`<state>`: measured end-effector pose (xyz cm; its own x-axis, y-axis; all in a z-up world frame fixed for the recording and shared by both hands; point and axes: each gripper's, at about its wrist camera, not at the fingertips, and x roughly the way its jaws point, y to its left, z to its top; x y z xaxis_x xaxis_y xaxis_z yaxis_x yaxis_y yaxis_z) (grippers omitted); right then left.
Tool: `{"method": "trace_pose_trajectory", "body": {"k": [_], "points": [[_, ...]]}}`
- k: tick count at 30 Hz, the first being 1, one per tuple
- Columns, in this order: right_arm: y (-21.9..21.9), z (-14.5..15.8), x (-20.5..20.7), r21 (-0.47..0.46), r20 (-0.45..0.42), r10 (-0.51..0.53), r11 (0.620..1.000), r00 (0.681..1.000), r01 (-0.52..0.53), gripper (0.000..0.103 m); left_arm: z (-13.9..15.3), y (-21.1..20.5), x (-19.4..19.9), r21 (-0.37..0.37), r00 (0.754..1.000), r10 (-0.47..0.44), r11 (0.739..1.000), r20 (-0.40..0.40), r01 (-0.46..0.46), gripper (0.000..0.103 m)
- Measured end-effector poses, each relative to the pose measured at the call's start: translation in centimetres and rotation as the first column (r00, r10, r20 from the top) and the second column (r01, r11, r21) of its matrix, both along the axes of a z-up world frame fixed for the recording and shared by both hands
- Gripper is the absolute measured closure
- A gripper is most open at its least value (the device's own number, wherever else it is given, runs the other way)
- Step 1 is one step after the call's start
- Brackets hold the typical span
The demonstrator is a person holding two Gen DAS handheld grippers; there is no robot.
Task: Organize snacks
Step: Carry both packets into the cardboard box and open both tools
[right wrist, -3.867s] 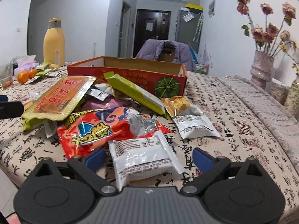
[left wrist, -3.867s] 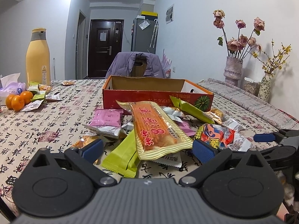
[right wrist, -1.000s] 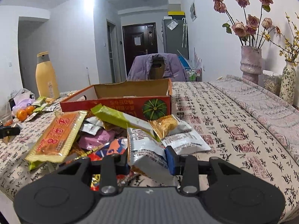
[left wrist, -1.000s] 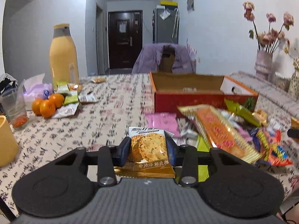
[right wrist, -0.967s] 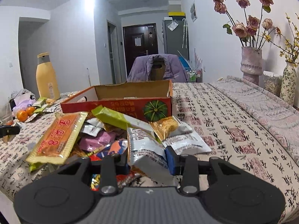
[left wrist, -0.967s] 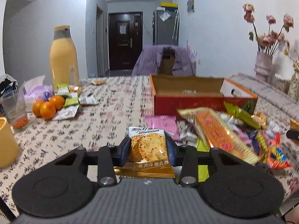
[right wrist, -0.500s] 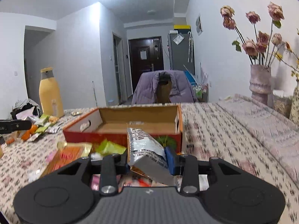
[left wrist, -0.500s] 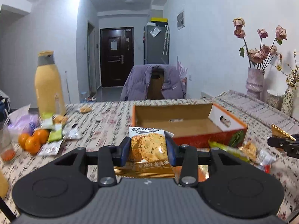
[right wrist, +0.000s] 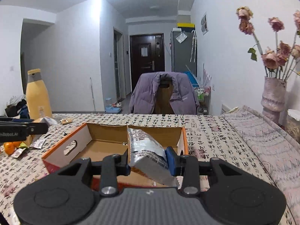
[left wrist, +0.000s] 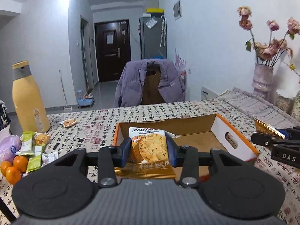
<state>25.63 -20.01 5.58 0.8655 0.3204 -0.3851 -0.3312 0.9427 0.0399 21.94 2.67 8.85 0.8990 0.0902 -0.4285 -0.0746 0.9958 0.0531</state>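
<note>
An open orange cardboard box point(left wrist: 234, 142) point(right wrist: 61, 150) lies on the patterned tablecloth; what I can see of its floor is bare. My left gripper point(left wrist: 149, 150) is shut on a gold cookie packet point(left wrist: 149, 148), held just over the box's near edge. My right gripper point(right wrist: 148, 159) is shut on a silver snack packet point(right wrist: 146, 150), tilted, above the near side of the same box. The right gripper point(left wrist: 262, 137) also shows at the right edge of the left wrist view, and the left gripper point(right wrist: 40, 127) at the left edge of the right wrist view.
A tall yellow bottle point(left wrist: 28, 101) point(right wrist: 38, 95), oranges point(left wrist: 13, 168) and small snack packets point(left wrist: 35, 150) stand at the table's left. A chair with a purple jacket point(left wrist: 150, 82) is behind the table. A vase of dried roses point(right wrist: 273, 97) stands on the right.
Both grippers have risen and moved forward with their packets, from over the snack pile to above the box. The pile has dropped out of view.
</note>
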Motion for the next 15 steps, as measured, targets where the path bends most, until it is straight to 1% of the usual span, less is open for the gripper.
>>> {"method": "trace_pose_trajectory", "body": {"k": [3,7,11,15], "points": [[1.2,-0.1,2.8,-0.021,-0.046,0.002,1.0,0.999,-0.002,0.067,-0.5,-0.3,2.7,0.004,0.999,0.014,1.0,-0.038,-0.014,0.062],[3.0,-0.9,5.8,-0.053,-0.104,-0.003,0.999,0.995,-0.003,0.067,-1.9,-0.6,5.9,0.012,0.995,0.039,0.999,-0.094,-0.038,0.062],[4.8,-2.8,8.3,-0.116,-0.166,-0.026,0.993,0.986,0.007,0.067,-3.7,-0.5,8.4,0.013,0.988,0.059,0.998,-0.144,-0.058,0.062],[5.5,-5.0,9.9,-0.14,-0.229,-0.043,0.99,0.973,0.011,0.067,-5.5,-0.4,10.0,0.016,0.98,0.056,0.998,-0.19,-0.054,0.062]]}}
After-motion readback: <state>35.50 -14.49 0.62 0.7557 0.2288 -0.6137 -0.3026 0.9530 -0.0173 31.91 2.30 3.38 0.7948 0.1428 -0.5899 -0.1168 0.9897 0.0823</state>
